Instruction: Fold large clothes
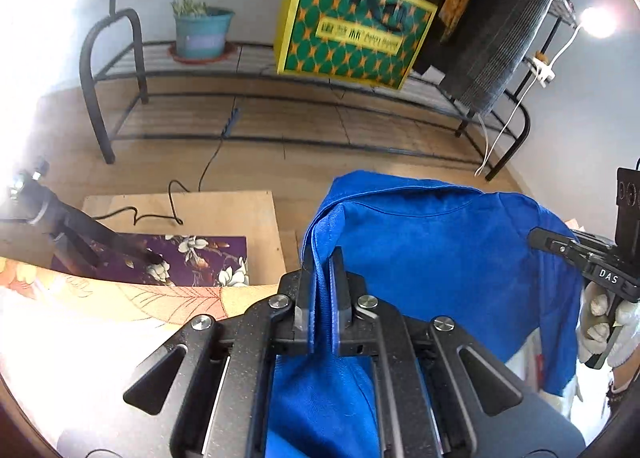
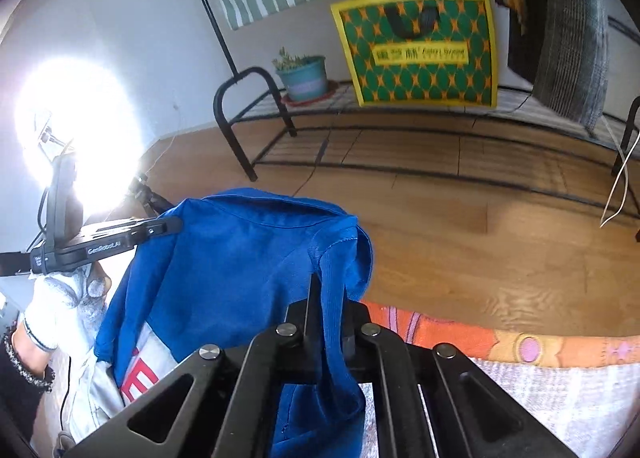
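A blue garment (image 1: 440,242) with a white and red lower panel (image 2: 152,362) hangs lifted between my two grippers. My left gripper (image 1: 322,290) is shut on a bunched edge of the blue cloth, which runs down between its fingers. In the right wrist view my right gripper (image 2: 326,314) is shut on the opposite edge of the blue garment (image 2: 240,258). Each view shows the other gripper at the cloth's far side, the right one (image 1: 538,238) in a white-gloved hand (image 1: 600,322), the left one (image 2: 174,223) likewise held by a gloved hand (image 2: 68,298).
A floral cloth covers the surface below (image 1: 120,298), orange-edged (image 2: 520,342) on the right. Beyond lies a wooden floor (image 2: 440,218) with a black metal rack (image 1: 280,98) holding a potted plant (image 1: 200,30) and a yellow-green bag (image 1: 352,38). A bright lamp (image 2: 80,134) glares at left.
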Motion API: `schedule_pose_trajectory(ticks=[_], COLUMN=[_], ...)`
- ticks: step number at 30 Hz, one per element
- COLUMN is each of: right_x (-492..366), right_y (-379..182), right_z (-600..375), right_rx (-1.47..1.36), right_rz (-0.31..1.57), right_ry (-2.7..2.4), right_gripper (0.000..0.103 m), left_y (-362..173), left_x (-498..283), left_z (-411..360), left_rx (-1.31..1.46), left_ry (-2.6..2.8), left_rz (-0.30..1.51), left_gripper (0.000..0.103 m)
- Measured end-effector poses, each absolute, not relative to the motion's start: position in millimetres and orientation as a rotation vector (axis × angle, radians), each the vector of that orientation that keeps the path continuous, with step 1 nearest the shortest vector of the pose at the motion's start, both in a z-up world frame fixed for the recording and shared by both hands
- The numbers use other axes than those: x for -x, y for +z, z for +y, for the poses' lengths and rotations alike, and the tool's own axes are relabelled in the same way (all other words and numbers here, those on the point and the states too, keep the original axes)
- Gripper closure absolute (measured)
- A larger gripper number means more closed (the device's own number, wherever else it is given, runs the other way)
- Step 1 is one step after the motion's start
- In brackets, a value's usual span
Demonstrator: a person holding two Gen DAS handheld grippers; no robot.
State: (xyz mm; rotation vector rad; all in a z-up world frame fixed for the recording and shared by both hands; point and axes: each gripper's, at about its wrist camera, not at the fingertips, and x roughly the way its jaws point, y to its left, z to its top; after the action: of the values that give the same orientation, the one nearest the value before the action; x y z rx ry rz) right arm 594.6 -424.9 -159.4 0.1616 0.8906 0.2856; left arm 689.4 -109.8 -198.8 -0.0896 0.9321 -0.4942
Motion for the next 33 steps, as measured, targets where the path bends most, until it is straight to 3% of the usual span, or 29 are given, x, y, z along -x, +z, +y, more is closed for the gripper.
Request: schedule_pose_trajectory(ticks=[16,26,33], right_x=[-522,-401,-312], right_y=[-51,11,18], right_z=[-398,-362,-339], right_rx=[-0.158,-0.075,-0.032], right_rz=[0.712,0.660,0.670], right_ry=[0.372,0.431,0.439], right_gripper=[0.103,0.103,0.103], left_y=[-87,-21,-12], left_x=[-588,-457,-365], left_z=[-84,-53,-25], left_rx=[0.096,0.049,0.049], left_ry=[-0.526,-0.507,-0.507], left_rz=[0.767,0.684,0.677], left_gripper=[0.102,0.102,0.102])
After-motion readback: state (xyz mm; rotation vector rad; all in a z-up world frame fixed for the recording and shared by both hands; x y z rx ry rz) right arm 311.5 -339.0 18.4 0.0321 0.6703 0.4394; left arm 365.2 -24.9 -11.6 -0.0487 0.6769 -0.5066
